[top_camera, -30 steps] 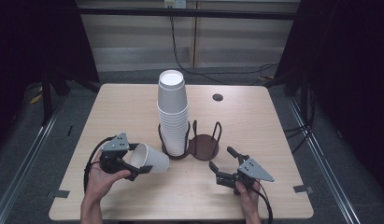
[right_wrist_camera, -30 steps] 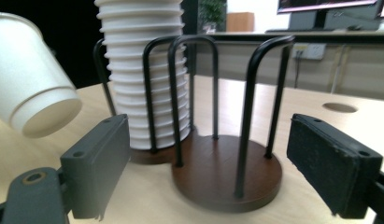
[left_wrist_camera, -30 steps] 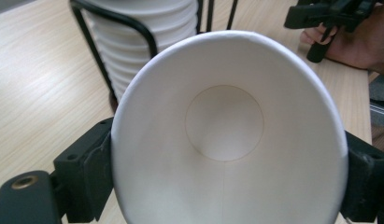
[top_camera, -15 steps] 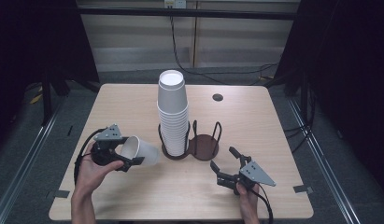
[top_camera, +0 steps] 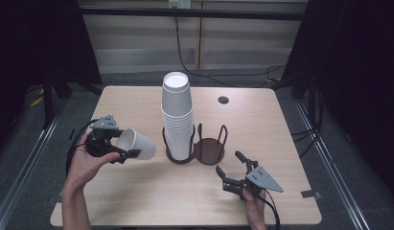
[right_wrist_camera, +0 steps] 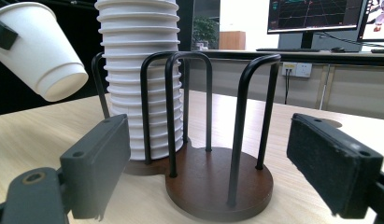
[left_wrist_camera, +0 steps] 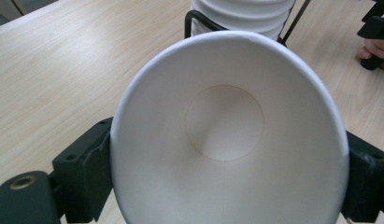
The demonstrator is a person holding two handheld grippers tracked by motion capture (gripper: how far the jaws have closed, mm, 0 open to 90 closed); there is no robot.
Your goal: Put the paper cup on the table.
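Drifting left and away from the cup stack point(top_camera: 177, 115), left gripper point(top_camera: 119, 149) clamping tilted paper cup point(top_camera: 136, 144) above table point(top_camera: 137, 191); right gripper point(top_camera: 231, 170) gaping, idling; risking crushing thin wall.

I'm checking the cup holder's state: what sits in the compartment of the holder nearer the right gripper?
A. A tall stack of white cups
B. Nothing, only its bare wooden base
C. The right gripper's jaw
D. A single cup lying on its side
B: in the right gripper view, the holder's near compartment shows only bare brown base between its wire loops, while the stack of cups fills the far one.
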